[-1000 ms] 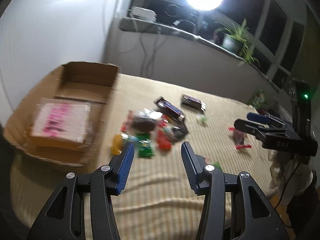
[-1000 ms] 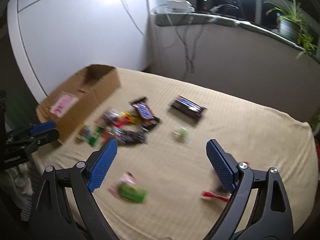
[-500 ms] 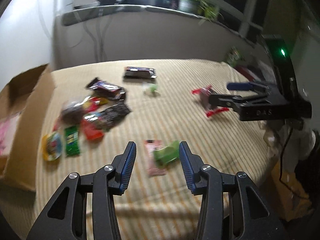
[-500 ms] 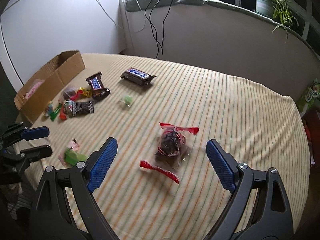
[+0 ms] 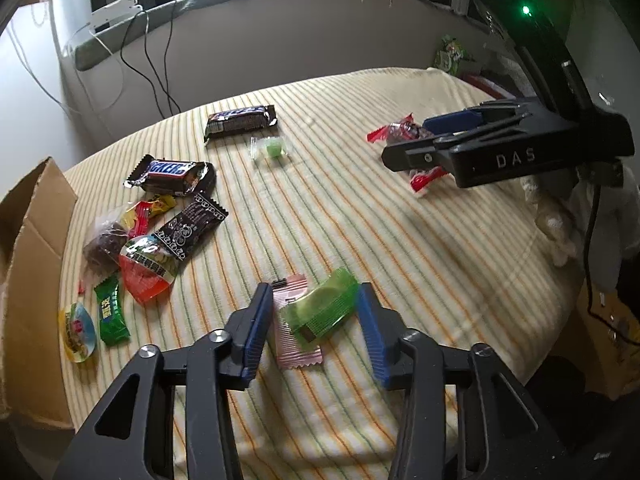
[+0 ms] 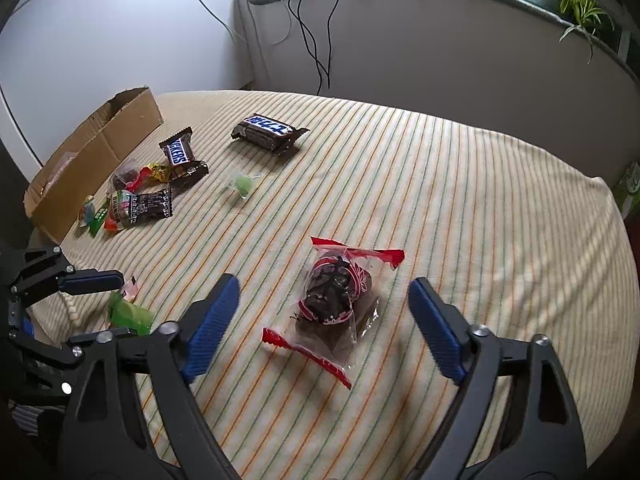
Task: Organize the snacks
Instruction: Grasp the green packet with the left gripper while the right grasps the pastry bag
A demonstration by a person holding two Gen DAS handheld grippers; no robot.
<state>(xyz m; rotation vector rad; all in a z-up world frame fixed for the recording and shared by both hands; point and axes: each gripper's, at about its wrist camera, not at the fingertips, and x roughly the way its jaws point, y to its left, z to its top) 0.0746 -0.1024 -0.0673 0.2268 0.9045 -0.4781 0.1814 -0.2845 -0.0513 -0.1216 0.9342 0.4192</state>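
Two grippers are each lined up on their own snack, which reads as a pickup being set up on both sides at once. Nearest the left gripper (image 5: 314, 328), its blue fingers (image 5: 256, 326) stand spread on either side of a green wrapper (image 5: 324, 312) that lies partly over a pink wrapper (image 5: 294, 332); whether the pads already touch the green one I cannot tell, but nothing is pinched yet. The straddle makes sense: closing here would catch the top packet (and possibly drag the pink one along, since they overlap).

The right gripper (image 6: 324, 328) is likewise wide open, its fingers well apart around a clear bag with red ends (image 6: 336, 304) holding something dark; the bag lies flat on the striped cloth (image 6: 480, 220), between the pads but touching neither.

Farther out, a small green candy (image 6: 244, 184) sits alone, then two dark chocolate bars: a Snickers (image 5: 172, 172) and a second bar (image 5: 240, 120) beyond it. To the left, a loose cluster of mixed snacks (image 5: 136, 248) lies just beside the open cardboard box (image 5: 28, 280), probably the collecting place. Most of the snacks lie outside the box, so the sorting looks far from done.
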